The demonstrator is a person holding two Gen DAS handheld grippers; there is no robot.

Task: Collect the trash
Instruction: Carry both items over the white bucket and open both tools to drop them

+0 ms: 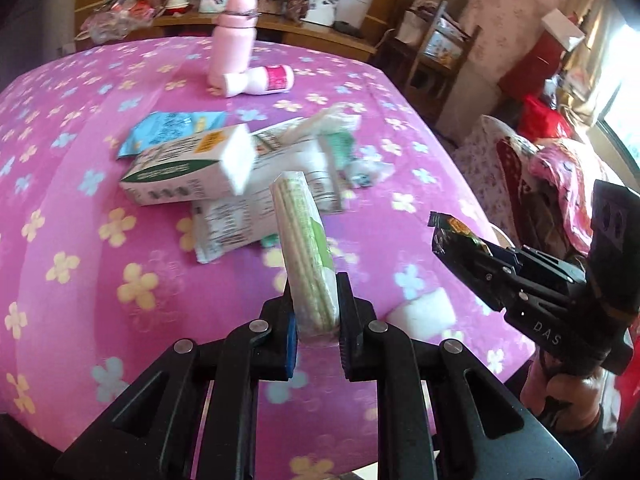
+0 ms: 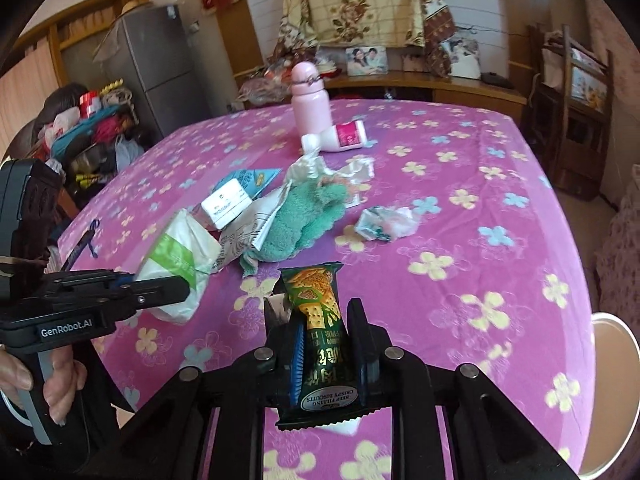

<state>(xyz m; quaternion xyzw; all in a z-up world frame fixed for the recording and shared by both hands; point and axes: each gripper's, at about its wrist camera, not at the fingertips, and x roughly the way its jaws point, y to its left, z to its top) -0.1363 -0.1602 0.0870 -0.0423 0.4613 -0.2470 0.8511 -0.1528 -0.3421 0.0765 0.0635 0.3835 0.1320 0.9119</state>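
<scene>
My left gripper (image 1: 314, 304) is shut on a white and green tissue pack (image 1: 306, 240), held above the pink flowered table; the pack also shows in the right wrist view (image 2: 176, 264). My right gripper (image 2: 324, 340) is shut on a dark green biscuit wrapper (image 2: 320, 320), which also shows in the left wrist view (image 1: 456, 236). More trash lies mid-table: a white and green carton (image 1: 188, 168), a blue packet (image 1: 168, 132), a crumpled wrapper (image 2: 386, 222) and a teal cloth (image 2: 304, 220).
A pink bottle (image 1: 232, 40) stands at the far side with a small white bottle (image 1: 260, 80) lying beside it. A white block (image 1: 424, 312) lies near the table's right edge. A white round bin rim (image 2: 616, 392) sits beyond the table's right side.
</scene>
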